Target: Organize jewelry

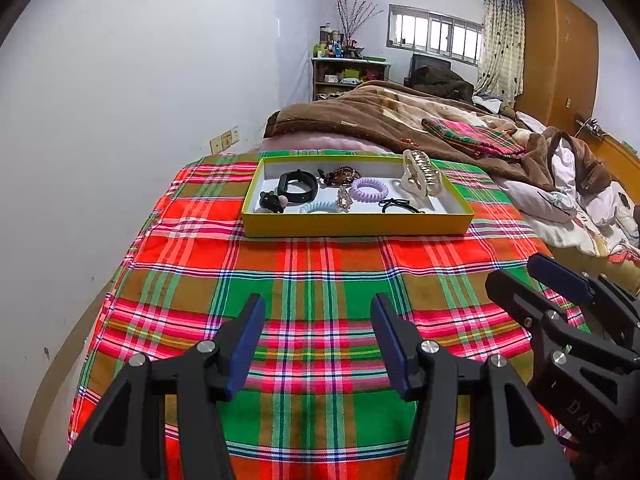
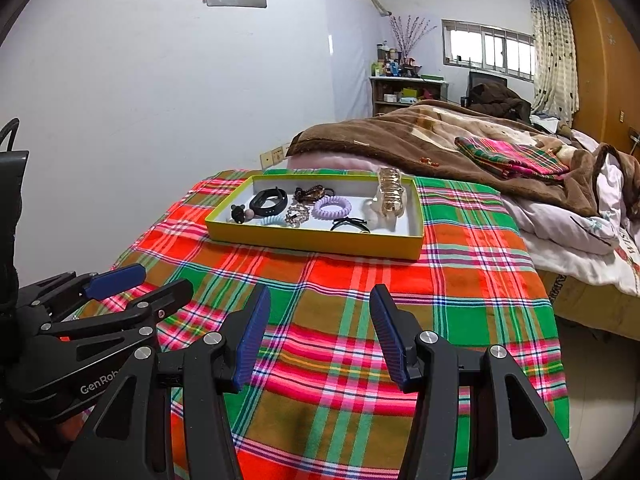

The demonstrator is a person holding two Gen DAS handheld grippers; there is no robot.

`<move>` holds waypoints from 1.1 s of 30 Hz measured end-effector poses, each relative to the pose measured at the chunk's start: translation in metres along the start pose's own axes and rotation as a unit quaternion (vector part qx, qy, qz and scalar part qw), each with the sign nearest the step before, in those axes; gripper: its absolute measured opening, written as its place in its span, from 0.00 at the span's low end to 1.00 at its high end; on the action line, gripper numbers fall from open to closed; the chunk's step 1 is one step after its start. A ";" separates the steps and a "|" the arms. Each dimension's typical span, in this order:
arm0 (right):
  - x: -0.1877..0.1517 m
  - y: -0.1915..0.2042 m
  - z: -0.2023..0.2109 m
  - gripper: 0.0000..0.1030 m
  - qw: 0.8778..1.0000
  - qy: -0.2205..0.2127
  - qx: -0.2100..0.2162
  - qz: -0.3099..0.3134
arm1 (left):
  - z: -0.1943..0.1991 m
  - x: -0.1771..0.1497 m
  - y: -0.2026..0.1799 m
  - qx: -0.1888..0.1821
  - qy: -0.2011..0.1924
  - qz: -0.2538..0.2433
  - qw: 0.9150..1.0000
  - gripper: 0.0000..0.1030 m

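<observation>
A shallow yellow box (image 1: 356, 227) (image 2: 312, 242) lies on the plaid cloth. Inside it are a black wristband (image 1: 298, 186) (image 2: 269, 201), a purple coil hair tie (image 1: 369, 189) (image 2: 332, 207), a pale blue coil tie (image 1: 322, 208), a brown bead bracelet (image 1: 340, 175) (image 2: 310, 193), a sparkly brooch (image 2: 297, 215), a black hair tie (image 1: 400, 205) (image 2: 349, 223), a black mouse-shaped piece (image 1: 270, 201) (image 2: 239, 213) and a cream and gold hair claw (image 1: 422, 176) (image 2: 390, 196). My left gripper (image 1: 318, 304) (image 2: 156, 280) and right gripper (image 2: 320, 294) (image 1: 516, 270) hover well short of the box, both open and empty.
The plaid cloth (image 1: 320, 280) covers the near end of a bed beside a white wall. Behind the box lie a brown blanket (image 1: 380, 116), a folded plaid cloth (image 1: 472, 138) and crumpled bedding (image 2: 580, 220). A shelf (image 1: 348, 72) and a wardrobe (image 1: 560, 60) stand far back.
</observation>
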State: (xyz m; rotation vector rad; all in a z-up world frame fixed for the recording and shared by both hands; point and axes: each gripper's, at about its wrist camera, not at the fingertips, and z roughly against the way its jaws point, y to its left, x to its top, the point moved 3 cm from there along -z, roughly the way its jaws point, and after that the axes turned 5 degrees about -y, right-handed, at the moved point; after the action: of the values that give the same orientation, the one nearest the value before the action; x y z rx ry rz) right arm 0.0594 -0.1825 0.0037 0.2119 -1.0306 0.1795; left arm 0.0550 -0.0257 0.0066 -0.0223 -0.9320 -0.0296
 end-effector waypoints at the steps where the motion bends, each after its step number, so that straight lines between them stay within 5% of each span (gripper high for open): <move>1: 0.000 0.000 0.000 0.51 1.000 0.000 0.000 0.000 | 0.000 0.000 0.001 0.000 0.000 0.000 1.000 0.55; 33: 0.001 0.001 0.002 0.51 1.000 0.000 0.001 -0.001 | 0.000 -0.001 0.003 -0.001 0.002 0.009 1.000 0.55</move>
State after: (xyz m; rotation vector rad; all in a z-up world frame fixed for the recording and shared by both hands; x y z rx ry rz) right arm 0.0581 -0.1823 0.0058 0.2141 -1.0294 0.1779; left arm 0.0549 -0.0227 0.0058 -0.0315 -0.9278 -0.0136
